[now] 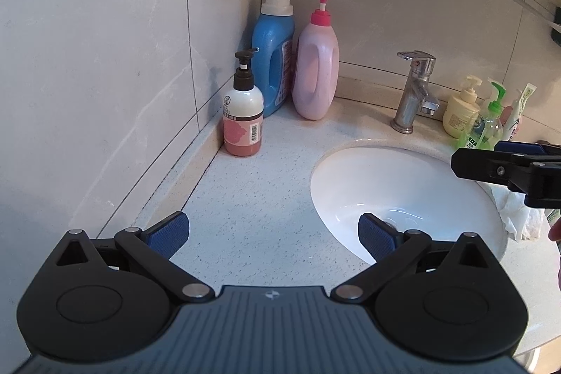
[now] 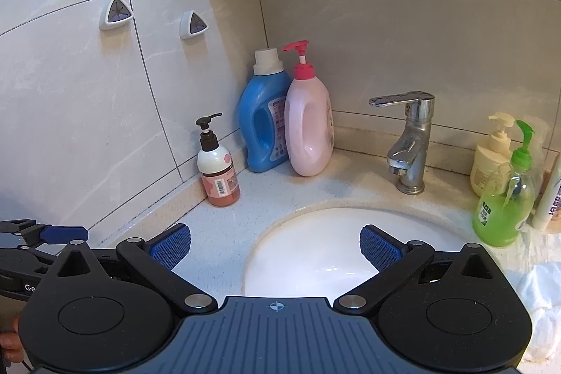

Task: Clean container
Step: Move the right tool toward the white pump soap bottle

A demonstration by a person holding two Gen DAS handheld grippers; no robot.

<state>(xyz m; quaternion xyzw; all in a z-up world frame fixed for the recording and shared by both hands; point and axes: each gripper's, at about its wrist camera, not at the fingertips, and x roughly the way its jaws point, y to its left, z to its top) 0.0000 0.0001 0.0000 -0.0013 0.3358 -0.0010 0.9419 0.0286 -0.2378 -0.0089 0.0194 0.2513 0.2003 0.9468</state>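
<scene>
The sink basin (image 2: 315, 255), white and empty, is set into the speckled counter (image 1: 245, 198) below the faucet (image 2: 410, 142). Blue (image 2: 261, 125) and pink (image 2: 308, 128) bottles are stood in the corner. Crumpled tissue (image 1: 519, 216) is seen at the rim. Both the left gripper (image 1: 273, 233) and right gripper (image 2: 275, 244) are held wide apart, nothing between them.

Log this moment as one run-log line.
left hand-held gripper: open, empty | right hand-held gripper: open, empty | sink: nothing in basin | white tissue: on rim | bottles: untouched

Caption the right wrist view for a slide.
Open right gripper hovers over white sink basin; chrome faucet, blue and pink detergent bottles behind.
</scene>
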